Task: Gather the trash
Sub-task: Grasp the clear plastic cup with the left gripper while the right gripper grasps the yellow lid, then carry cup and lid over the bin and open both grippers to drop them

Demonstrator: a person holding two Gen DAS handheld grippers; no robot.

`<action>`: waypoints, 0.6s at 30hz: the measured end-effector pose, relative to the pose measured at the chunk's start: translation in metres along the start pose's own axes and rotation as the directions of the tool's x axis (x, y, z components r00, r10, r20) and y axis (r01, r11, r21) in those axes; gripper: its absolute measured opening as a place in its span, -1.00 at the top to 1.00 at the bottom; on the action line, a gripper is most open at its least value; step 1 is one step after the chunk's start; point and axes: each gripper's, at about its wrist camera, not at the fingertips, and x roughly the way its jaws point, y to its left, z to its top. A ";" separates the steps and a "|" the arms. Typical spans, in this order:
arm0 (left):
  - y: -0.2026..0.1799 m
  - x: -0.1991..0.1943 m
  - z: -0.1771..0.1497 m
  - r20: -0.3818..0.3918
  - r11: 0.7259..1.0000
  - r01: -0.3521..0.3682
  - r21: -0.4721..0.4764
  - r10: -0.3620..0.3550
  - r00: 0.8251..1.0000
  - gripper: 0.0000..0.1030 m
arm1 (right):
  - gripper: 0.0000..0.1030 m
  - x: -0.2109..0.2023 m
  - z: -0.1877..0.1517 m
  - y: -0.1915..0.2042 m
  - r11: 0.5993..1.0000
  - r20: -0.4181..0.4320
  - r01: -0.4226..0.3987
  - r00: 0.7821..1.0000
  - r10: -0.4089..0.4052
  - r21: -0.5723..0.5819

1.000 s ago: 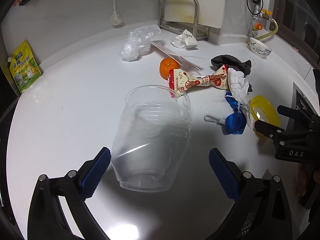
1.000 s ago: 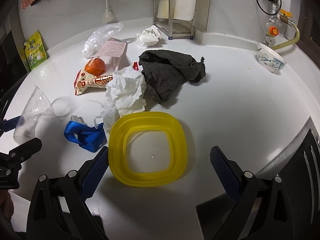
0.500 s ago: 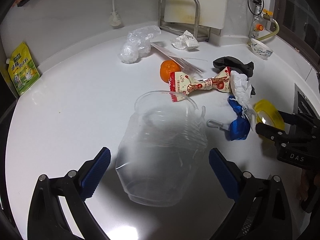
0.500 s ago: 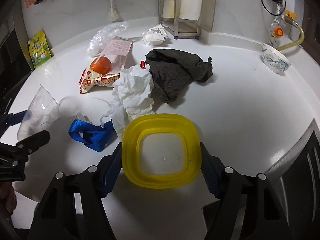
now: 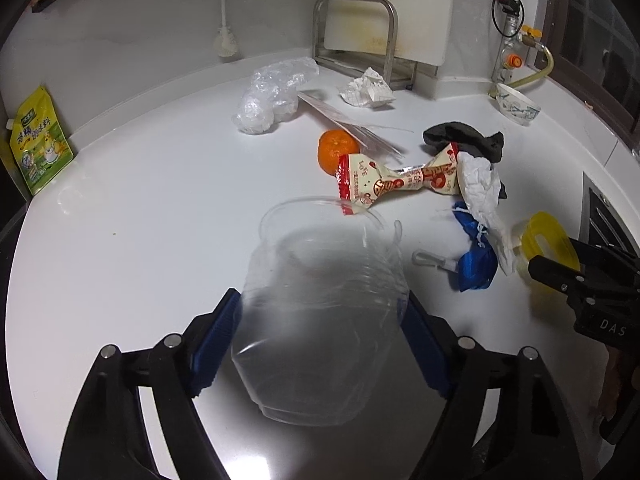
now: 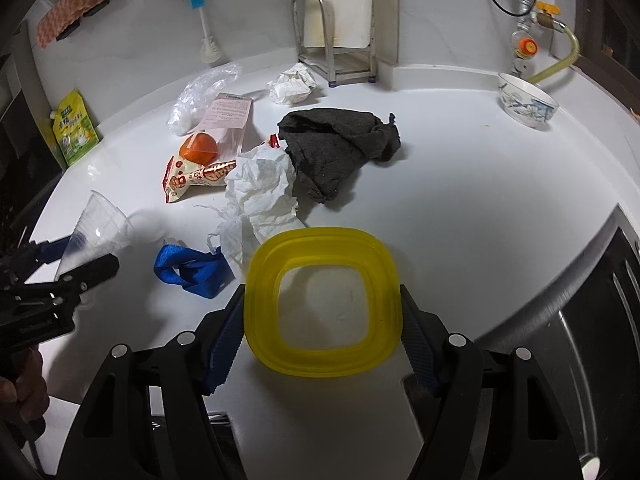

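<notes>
Tissue (image 6: 262,196) between wrapper (image 6: 192,178) and cloth (image 6: 336,148); lid (image 6: 324,304) in front.

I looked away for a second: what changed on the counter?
Both grippers closed: the left gripper now clamps the clear cup, the right gripper the yellow lid. Wrapper, orange, tissue and cloth stayed put.
</notes>
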 end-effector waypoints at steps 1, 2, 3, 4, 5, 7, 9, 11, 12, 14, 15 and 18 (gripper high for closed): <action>0.001 -0.001 0.000 0.002 1.000 0.004 0.001 -0.004 1.000 -0.50 | -0.33 -0.001 -0.001 0.000 1.000 0.002 0.001 1.000 -0.001 0.007; 0.001 -0.002 -0.001 0.003 1.000 0.006 0.002 -0.006 1.000 -0.50 | -0.33 -0.002 -0.002 0.001 1.000 0.003 0.001 1.000 -0.001 0.011; 0.002 -0.003 -0.001 0.006 1.000 0.007 0.004 -0.007 1.000 -0.50 | -0.33 -0.003 -0.003 0.001 1.000 0.003 0.002 1.000 -0.002 0.017; 0.002 -0.004 0.000 0.009 1.000 0.008 0.006 -0.008 1.000 -0.50 | -0.33 -0.005 -0.003 0.002 1.000 0.005 0.003 1.000 -0.003 0.023; 0.002 -0.005 0.000 0.012 1.000 0.008 0.010 -0.008 1.000 -0.50 | -0.33 -0.006 -0.004 0.002 1.000 0.006 0.003 1.000 -0.003 0.029; 0.002 -0.009 0.001 0.020 1.000 0.006 0.021 -0.007 1.000 -0.50 | -0.33 -0.010 -0.006 0.003 0.999 0.010 0.005 1.000 -0.006 0.038; 0.003 -0.013 0.002 0.026 1.000 0.007 0.028 -0.008 1.000 -0.50 | -0.33 -0.014 -0.007 0.004 0.999 0.015 0.009 1.000 -0.010 0.050; 0.004 -0.018 0.003 0.032 0.999 0.008 0.033 -0.009 0.999 -0.50 | -0.33 -0.021 -0.009 0.005 0.998 0.021 0.015 1.000 -0.017 0.067; 0.004 -0.021 0.004 0.036 0.999 0.008 0.037 -0.009 0.999 -0.50 | -0.33 -0.024 -0.010 0.005 0.997 0.023 0.017 1.000 -0.019 0.075; 0.005 -0.027 0.004 0.040 0.999 0.007 0.047 -0.009 0.999 -0.50 | -0.33 -0.032 -0.012 0.007 0.995 0.029 0.020 0.999 -0.023 0.095; 0.005 -0.031 0.004 0.042 0.999 0.008 0.054 -0.010 0.999 -0.50 | -0.33 -0.036 -0.013 0.007 0.995 0.032 0.020 0.999 -0.023 0.102; 0.005 -0.040 0.002 0.041 0.998 0.006 0.065 -0.009 0.999 -0.50 | -0.33 -0.052 -0.018 0.013 0.992 0.042 0.018 0.999 -0.023 0.123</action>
